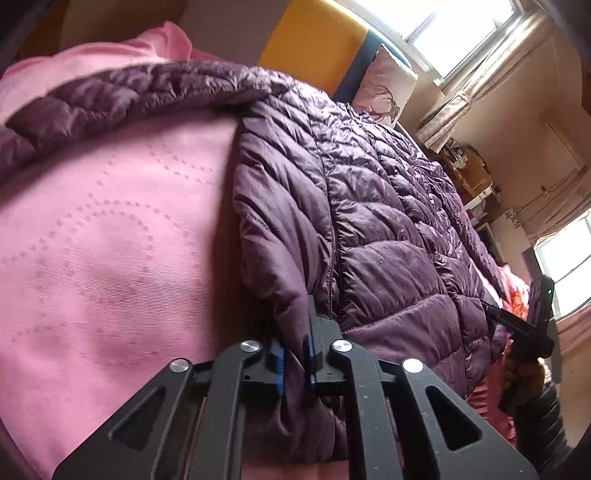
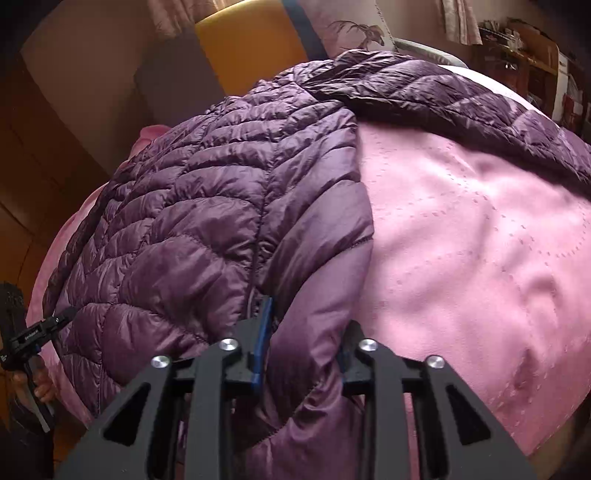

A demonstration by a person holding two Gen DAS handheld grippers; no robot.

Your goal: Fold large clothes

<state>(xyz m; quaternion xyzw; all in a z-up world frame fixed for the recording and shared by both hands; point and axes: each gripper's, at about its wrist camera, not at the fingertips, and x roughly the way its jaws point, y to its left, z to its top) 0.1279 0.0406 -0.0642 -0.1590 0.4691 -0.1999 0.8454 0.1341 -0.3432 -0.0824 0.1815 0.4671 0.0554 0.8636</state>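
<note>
A purple quilted puffer jacket (image 1: 369,221) (image 2: 184,221) lies spread on a pink bedspread (image 1: 110,240) (image 2: 461,240). One sleeve (image 1: 129,88) (image 2: 443,96) stretches out sideways across the pink cloth. My left gripper (image 1: 295,332) is shut on one corner of the jacket's near hem, with fabric bunched between its fingers. My right gripper (image 2: 306,321) is shut on the opposite hem corner, a thick fold of fabric pinched between its pads. Each gripper also shows small at the edge of the other view: the right gripper (image 1: 495,314) and the left gripper (image 2: 64,314).
An orange headboard panel (image 1: 314,37) (image 2: 251,48) and a printed pillow (image 1: 384,88) (image 2: 351,29) stand at the far end of the bed. Bright windows (image 1: 461,29) and cluttered shelves (image 1: 469,173) line one side. A brown wardrobe (image 2: 37,166) stands on the other.
</note>
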